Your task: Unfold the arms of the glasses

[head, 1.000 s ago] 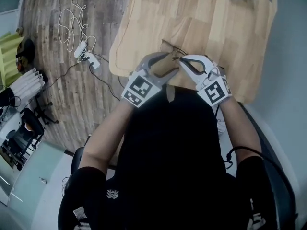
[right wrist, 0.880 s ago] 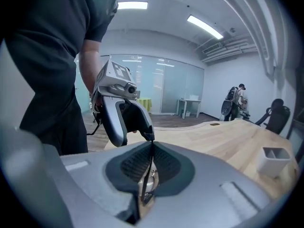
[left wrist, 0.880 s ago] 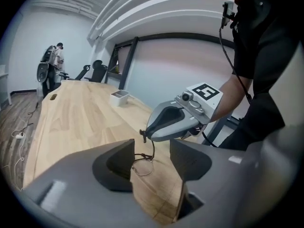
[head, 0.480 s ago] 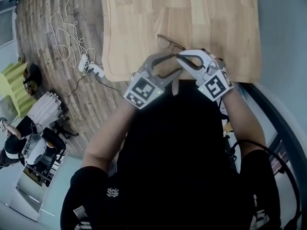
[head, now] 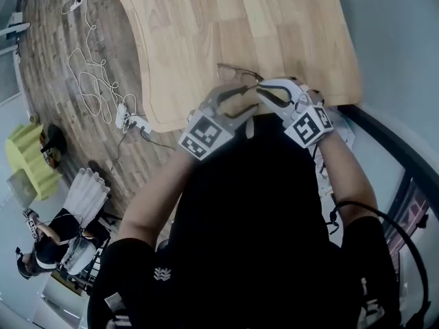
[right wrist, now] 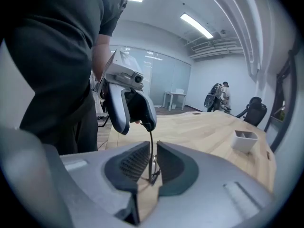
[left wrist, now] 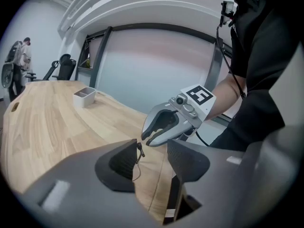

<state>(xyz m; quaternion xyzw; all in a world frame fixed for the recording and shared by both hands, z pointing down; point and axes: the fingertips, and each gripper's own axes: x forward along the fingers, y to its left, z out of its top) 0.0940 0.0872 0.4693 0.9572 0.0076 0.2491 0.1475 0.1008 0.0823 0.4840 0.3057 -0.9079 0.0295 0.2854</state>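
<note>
Thin dark-framed glasses (head: 237,72) lie at the near edge of the wooden table (head: 240,19), just beyond both grippers. My right gripper (right wrist: 152,163) has one thin arm of the glasses (right wrist: 150,146) between its pads. Its jaws have just been opening and now stand a narrow slit apart, wider than the arm. My left gripper (left wrist: 152,158) is open wide, its jaws having just closed a little. The arm's tip (left wrist: 139,149) sits beside its left pad. In the head view the left gripper (head: 244,96) and right gripper (head: 261,90) meet tip to tip.
A small white tray (left wrist: 84,97) stands far along the table. White cables and a power strip (head: 130,120) lie on the plank floor to the left. People and office chairs are in the background. The table's edge runs just under the grippers.
The head view has swung, so the table sits higher and more turned. Both grippers stay tip to tip at the glasses and have shifted with them along the near edge.
</note>
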